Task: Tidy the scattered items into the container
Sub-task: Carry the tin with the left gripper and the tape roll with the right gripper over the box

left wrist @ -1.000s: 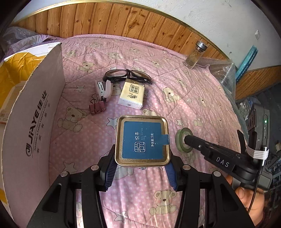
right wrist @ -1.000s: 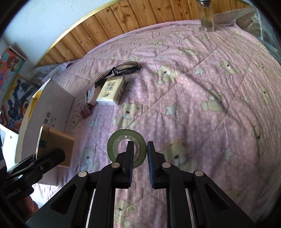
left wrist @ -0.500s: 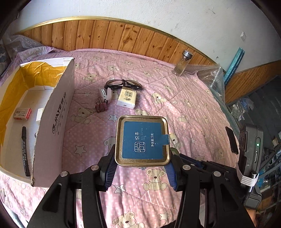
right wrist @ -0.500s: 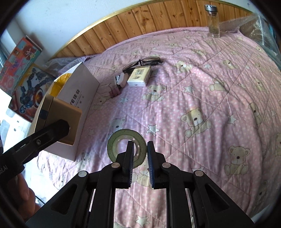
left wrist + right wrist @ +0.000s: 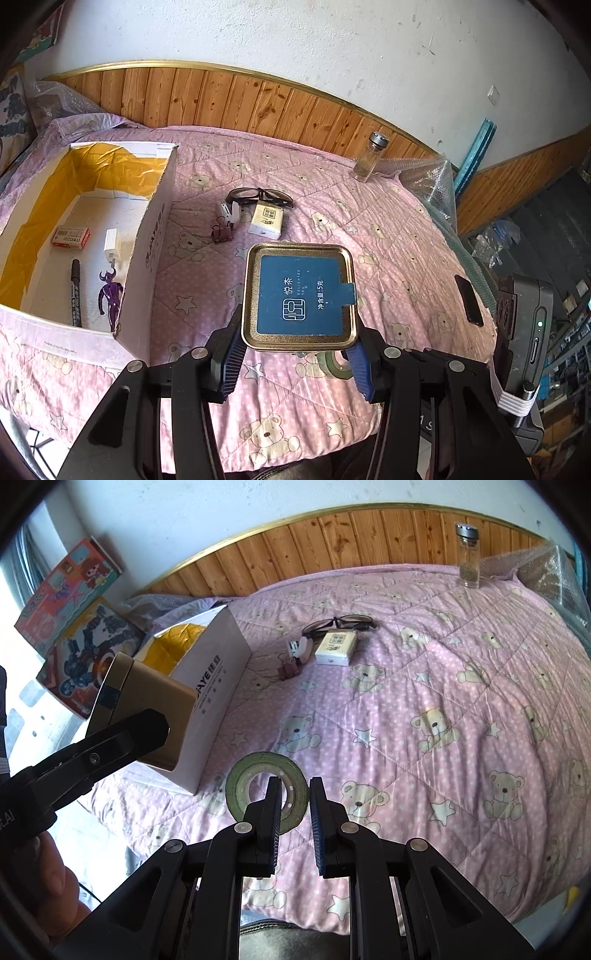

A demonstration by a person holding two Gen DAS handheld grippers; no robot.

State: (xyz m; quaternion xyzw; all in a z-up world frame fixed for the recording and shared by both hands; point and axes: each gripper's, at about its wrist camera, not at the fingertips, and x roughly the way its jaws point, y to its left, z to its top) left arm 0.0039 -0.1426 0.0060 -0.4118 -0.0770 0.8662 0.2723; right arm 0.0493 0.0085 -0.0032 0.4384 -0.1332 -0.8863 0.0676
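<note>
Left wrist view: left tongs (image 5: 295, 363) pinch the gold tin (image 5: 299, 299); right tongs (image 5: 293, 801) pinch the tape roll (image 5: 266, 792).

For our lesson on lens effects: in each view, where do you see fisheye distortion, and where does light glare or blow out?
Left wrist view: the wood panelling bows into an arch, corners vignette black, the tin stays sharp. Right wrist view: the same panelling curves over the quilt; the left edge by the toy boxes is overexposed.

A gold tin (image 5: 299, 299) with a blue label and a green tape roll (image 5: 266, 791) are hanging above the bed, each clamped in a gripper, near the open white box (image 5: 155, 236).
</note>
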